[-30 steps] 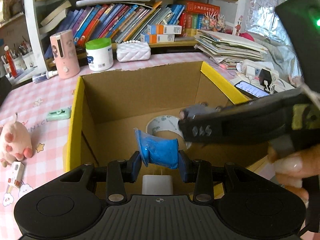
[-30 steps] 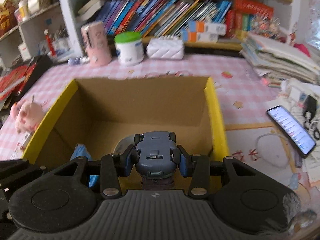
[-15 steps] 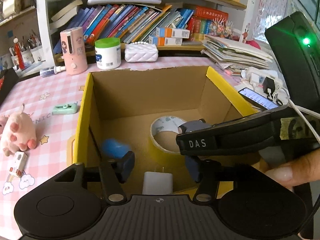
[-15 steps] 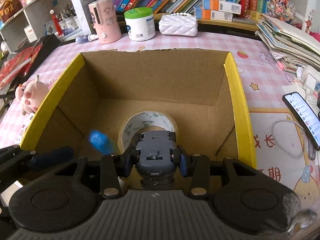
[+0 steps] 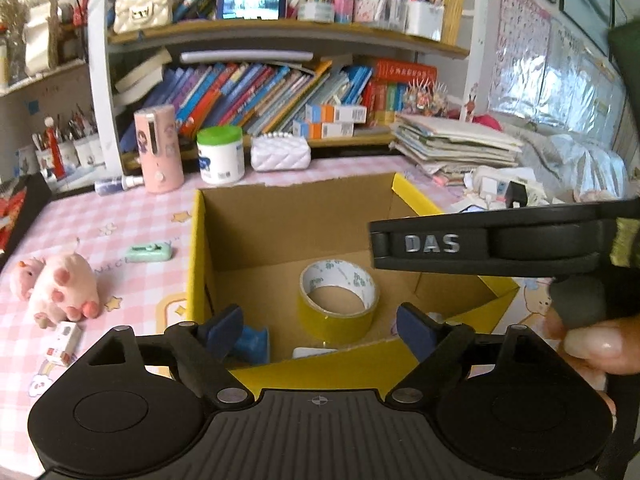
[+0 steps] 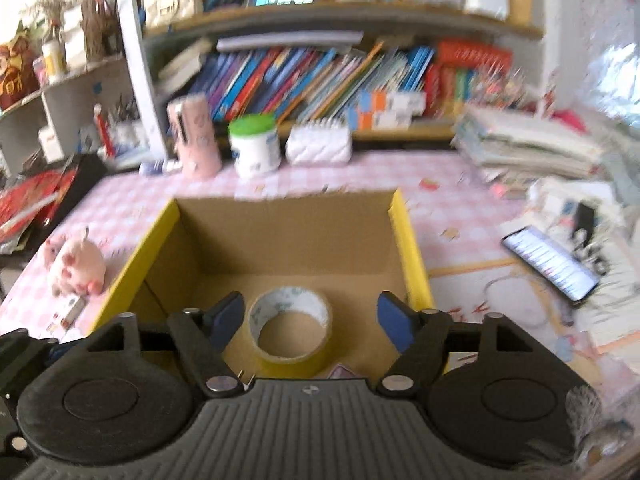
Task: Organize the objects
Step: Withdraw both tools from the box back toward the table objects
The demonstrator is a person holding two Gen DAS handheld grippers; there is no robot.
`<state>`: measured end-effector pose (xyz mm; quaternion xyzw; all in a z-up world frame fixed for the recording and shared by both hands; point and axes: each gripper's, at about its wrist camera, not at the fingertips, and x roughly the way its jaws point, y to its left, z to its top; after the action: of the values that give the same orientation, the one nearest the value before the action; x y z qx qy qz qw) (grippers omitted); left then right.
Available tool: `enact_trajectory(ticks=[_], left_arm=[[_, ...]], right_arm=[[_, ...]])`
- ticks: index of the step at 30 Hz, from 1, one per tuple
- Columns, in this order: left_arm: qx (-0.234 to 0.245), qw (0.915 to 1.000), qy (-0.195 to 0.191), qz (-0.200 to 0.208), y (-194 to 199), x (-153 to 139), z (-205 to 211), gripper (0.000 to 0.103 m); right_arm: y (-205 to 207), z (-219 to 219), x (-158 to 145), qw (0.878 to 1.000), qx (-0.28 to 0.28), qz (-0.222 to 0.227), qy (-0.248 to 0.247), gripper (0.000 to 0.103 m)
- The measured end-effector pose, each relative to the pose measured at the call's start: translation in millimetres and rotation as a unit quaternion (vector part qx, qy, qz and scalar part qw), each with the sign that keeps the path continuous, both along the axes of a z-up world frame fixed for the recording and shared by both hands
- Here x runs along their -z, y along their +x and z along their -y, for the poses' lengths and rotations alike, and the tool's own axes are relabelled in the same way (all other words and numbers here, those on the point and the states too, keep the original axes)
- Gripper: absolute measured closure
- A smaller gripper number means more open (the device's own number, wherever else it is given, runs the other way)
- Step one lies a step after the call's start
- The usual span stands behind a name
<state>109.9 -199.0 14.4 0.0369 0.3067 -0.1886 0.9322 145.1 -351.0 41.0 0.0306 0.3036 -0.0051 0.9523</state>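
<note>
Releasing done — my left tool (image 5: 318, 330) and right tool (image 6: 310, 318) have both just been opening, now gape empty over cardboard box (image 5: 304, 208). Blue object (image 5: 250, 344) now lies in box's near corner beside yellow tape roll (image 5: 338, 300); grey piece I carried — hidden. Two items stowed; plush pig (image 5: 60, 286) remains on counter (image 5: 120, 220). Readable: "DAS" on right tool's arm.

Matt brown cardboard box (image 5: 296, 220) with glossy yellow rims; glossy yellow tape roll (image 5: 338, 308); fuzzy plush pig (image 5: 60, 284); smooth checked desk (image 5: 100, 220) cover.
</note>
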Motion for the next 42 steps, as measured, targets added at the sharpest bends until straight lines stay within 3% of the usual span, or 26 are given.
enact_trajectory(ticks=[6, 17, 31, 42], left_arm=[[-0.005, 0.9998, 0.001, 0.017, -24.7, -4.0, -20.4, 0.015], [-0.015, 0.9995, 0.028, 0.003, -65.2, 7.9, -68.2, 0.008], [-0.038, 0.9975, 0.048, -0.035, -104.4, 24.2, -139.6, 0.008], [-0.079, 0.9939, 0.053, -0.057, -123.4, 31.5, -195.8, 0.008]], right_arm=[[-42.9, -9.7, -8.4, 0.997, 0.055, 0.044, -0.011, 0.018], [-104.7, -54.0, 1.7, 0.992, 0.119, 0.031, -0.024, 0.013], [-149.6, -128.1, 30.5, 0.992, 0.120, -0.036, -0.012, 0.009], [-155.9, -195.1, 41.9, 0.996, 0.058, -0.060, -0.015, 0.008]])
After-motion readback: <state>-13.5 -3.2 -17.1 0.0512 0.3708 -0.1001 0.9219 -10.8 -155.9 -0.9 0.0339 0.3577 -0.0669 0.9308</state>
